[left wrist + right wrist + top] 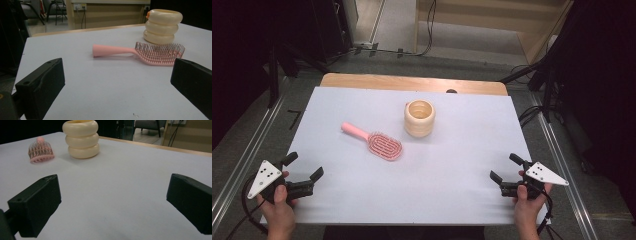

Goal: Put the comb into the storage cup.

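A pink hairbrush [374, 141] lies bristles up on the white tabletop [452, 165], handle toward the back left; it also appears in the left gripper view [140, 51] and the right gripper view [40, 152]. Just right of it stands a cream ribbed cup [419, 118] [162, 26] [81, 138], upright and apart from the brush. My left gripper [304, 167] rests near the front left corner, open and empty. My right gripper [505, 167] sits near the front right corner, open and empty too. Both are far from the brush and cup.
The table's wooden back edge [412, 81] lies beyond the white top. Dark stands and cables [532, 75] crowd the floor behind and beside the table. Metal rails [242, 150] run along the floor at left and right.
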Available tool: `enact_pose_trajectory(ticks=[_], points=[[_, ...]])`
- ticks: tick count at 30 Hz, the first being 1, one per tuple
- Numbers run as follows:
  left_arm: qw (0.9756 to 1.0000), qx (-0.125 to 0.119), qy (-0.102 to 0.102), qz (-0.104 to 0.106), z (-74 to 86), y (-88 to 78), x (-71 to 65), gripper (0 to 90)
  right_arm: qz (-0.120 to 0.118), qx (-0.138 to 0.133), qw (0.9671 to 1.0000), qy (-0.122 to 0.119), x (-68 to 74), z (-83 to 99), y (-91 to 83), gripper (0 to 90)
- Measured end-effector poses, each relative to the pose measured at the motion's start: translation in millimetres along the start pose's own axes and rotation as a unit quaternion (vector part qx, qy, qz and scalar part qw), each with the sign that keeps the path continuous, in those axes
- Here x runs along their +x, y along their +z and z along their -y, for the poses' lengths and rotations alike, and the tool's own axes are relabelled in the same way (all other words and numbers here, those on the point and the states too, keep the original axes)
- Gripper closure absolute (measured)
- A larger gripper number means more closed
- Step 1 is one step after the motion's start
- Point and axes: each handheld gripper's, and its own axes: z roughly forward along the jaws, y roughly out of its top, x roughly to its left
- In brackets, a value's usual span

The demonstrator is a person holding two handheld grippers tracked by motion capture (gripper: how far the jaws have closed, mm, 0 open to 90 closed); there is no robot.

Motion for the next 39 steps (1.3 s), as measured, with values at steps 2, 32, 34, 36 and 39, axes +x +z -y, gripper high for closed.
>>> enact_pose_trajectory(ticks=[2, 32, 34, 36, 39], points=[[0.9998, 0.007, -0.003, 0.016, -2.5, 1.1, -1.8, 0.0, 0.000, 0.003, 1.0000, -0.006, 1.1, 0.0, 0.3, 0.0], [0.9931, 0.033, 0.027, 0.110, -71.8, 40.4, -17.9, 0.0, -0.005, 0.009, 0.9998, -0.016, 6.5, 0.7, 0.8, 0.0], [0.9929, 0.038, 0.033, 0.108, -75.4, 43.9, -17.3, 0.0, -0.005, 0.009, 0.9998, -0.018, 6.6, 0.6, 0.9, 0.0], [0.9925, 0.040, 0.036, 0.110, -77.9, 46.1, -17.0, 0.0, -0.005, 0.009, 0.9998, -0.018, 6.7, 0.6, 0.9, 0.0], [0.9917, 0.043, 0.041, 0.114, -83.9, 51.7, -16.8, 0.0, -0.006, 0.009, 0.9998, -0.018, 6.6, 0.7, 0.7, 0.0]])
